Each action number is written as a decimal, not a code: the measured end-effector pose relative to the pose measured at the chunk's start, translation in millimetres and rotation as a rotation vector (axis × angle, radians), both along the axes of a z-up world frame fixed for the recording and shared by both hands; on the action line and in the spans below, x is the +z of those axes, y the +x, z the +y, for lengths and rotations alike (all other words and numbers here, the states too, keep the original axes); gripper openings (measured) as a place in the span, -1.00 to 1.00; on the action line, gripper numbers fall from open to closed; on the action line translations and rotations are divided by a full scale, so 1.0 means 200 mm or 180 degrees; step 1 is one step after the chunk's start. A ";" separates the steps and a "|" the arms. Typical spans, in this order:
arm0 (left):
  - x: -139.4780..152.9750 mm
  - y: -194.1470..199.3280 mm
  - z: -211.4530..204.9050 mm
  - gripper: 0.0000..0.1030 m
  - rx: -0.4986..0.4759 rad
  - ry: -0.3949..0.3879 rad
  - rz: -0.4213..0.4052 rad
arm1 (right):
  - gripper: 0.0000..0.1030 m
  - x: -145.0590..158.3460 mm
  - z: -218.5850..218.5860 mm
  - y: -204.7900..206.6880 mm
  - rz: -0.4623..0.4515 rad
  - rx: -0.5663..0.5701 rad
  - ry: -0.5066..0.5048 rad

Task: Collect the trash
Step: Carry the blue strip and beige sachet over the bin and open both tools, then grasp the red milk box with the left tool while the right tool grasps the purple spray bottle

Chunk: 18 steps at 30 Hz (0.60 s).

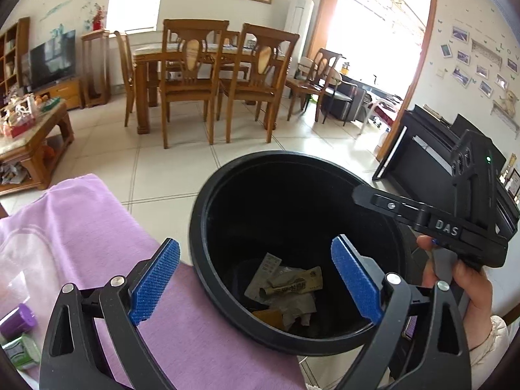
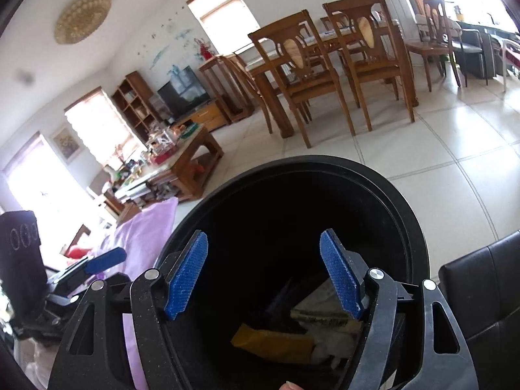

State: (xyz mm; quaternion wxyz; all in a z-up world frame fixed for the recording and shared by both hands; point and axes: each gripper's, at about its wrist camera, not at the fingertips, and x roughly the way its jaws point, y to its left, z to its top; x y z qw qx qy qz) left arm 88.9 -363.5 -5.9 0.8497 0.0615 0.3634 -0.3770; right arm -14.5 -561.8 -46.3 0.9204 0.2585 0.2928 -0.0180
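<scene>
A round black trash bin (image 1: pixel 208 201) stands on the tiled floor beside a purple-covered table. At its bottom lie crumpled wrappers (image 1: pixel 289 287), white paper and a yellow packet (image 2: pixel 273 341). My left gripper (image 1: pixel 256 282) is open and empty, its left pad over the purple cloth (image 1: pixel 97 224) and its right pad over the bin. My right gripper (image 2: pixel 263 273) is open and empty, held over the bin's mouth (image 2: pixel 412 227). The right gripper's body (image 1: pixel 455 224) shows in the left wrist view, above the bin's right rim.
A purple jar (image 1: pixel 19 320) and a green packet (image 1: pixel 21 352) lie at the cloth's left edge, with clear plastic (image 1: pixel 22 260) above them. A dining table with chairs (image 1: pixel 211 74), a cluttered coffee table (image 1: pixel 32 130), a black piano (image 1: pixel 432 149) and a black chair (image 2: pixel 487 286) stand around.
</scene>
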 end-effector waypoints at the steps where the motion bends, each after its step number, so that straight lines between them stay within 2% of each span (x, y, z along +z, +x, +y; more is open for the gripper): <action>1: 0.01 0.00 0.03 0.87 0.0021 -0.0025 -0.0005 | 0.56 0.02 0.02 -0.02 -0.0017 0.0005 -0.0012; 8: 0.11 -0.01 0.30 0.89 0.0222 -0.0049 -0.0171 | 0.56 0.11 0.27 0.01 -0.0032 0.0232 -0.0098; 11: 0.15 0.02 0.49 0.89 0.0410 -0.0078 -0.0200 | 0.56 0.14 0.43 0.07 -0.0011 0.0423 -0.0147; 18: 0.19 0.15 1.11 0.89 0.1058 -0.0140 -0.0183 | 0.65 0.19 0.93 0.25 0.0028 0.0984 -0.0286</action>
